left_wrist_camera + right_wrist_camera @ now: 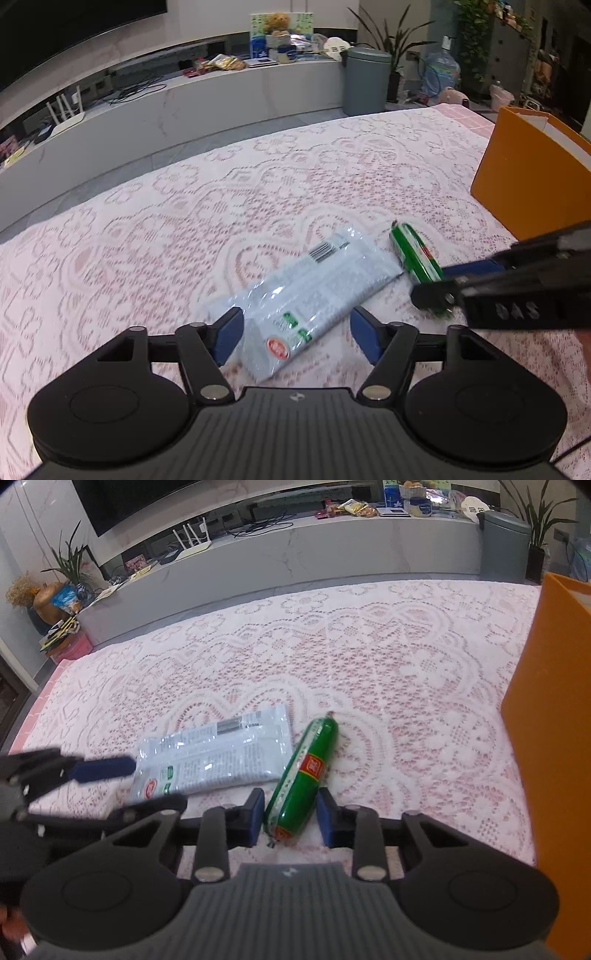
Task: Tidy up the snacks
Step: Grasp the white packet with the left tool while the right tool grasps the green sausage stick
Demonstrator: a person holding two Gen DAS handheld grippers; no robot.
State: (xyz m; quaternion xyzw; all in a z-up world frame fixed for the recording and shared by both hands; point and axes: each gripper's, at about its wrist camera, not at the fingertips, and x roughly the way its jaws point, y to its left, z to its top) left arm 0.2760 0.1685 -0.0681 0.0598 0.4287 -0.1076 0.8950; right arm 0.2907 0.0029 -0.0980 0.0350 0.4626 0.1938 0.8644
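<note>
A white snack packet (pixel 310 291) lies on the pink lace tablecloth (pixel 184 221). My left gripper (pixel 297 338) is open, its blue pads on either side of the packet's near end. A green sausage stick (pixel 303 775) lies just right of the packet (pixel 218 757). My right gripper (pixel 290 818) is open, its pads straddling the sausage's near end with a small gap on each side. In the left wrist view the sausage (pixel 415 256) is partly hidden by the right gripper's fingers (pixel 436 297). The left gripper also shows in the right wrist view (pixel 122 786).
An orange box (pixel 554 720) stands at the table's right side; it also shows in the left wrist view (pixel 532 177). Beyond the table's far edge are a long white TV bench (pixel 295 554) with clutter and a grey bin (pixel 365 81).
</note>
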